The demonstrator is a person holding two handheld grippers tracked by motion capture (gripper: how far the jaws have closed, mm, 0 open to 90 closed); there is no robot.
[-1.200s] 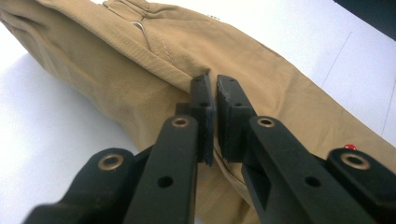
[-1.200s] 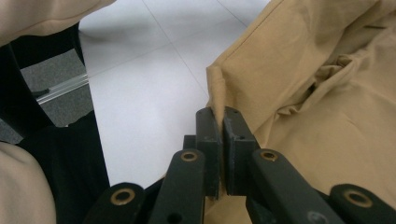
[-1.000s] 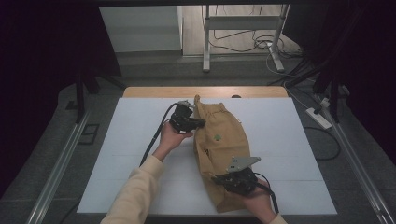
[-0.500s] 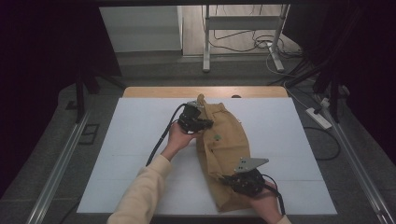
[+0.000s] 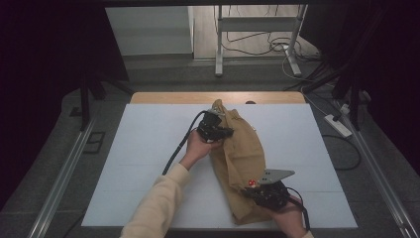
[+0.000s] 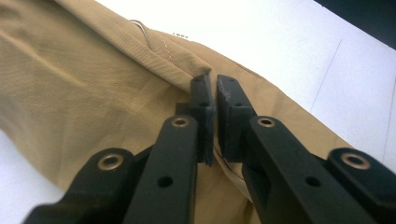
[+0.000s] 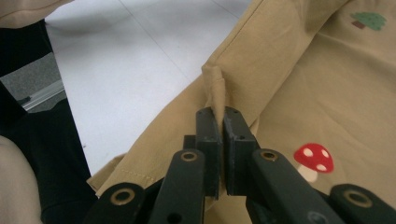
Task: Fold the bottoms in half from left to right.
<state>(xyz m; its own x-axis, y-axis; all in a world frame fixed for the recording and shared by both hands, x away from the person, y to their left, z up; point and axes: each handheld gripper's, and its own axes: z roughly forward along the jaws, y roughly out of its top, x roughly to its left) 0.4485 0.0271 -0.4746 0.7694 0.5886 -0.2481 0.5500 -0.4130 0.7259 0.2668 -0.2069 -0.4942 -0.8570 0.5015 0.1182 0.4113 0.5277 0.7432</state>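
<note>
Left gripper (image 6: 215,93) first: fingers (image 6: 203,100) squeezed nearly together, pinching a folded ridge of the tan cloth garment (image 6: 93,93) right at the tips. Thin fold of fabric caught between the pads, rest of the cloth spreading out to the left and below in the left gripper view. White bench (image 6: 289,42) showing just beyond that fold.

Same deal on the right gripper (image 7: 222,114): fingers (image 7: 208,126) narrow, clamped on a little upright pucker of the same cloth's edge. Pinched bit sticking up above the tips. Just beside them on the fabric, a red mushroom print with white dots (image 7: 314,158), and farther up a small green tree print (image 7: 369,19). Hem with stitching running off below left of the fingers.

Pulling back to the high view: left gripper (image 5: 218,130) up at the far end of the garment (image 5: 242,148), held in the left hand (image 5: 198,146) with a cream sleeve (image 5: 158,203) coming in from the bottom and a black cable trailing back along the bench. Right gripper (image 5: 257,191) down at the near end, grey three-cornered plate (image 5: 275,175) on top, right hand (image 5: 289,218) under it at the bottom edge. Garment stretched lengthwise between the two, bunched and a bit lifted at the far end, lying around the middle of the white bench (image 5: 138,163), slightly right of centre. Wooden strip along the far edge, dark floor with cables beyond.
</note>
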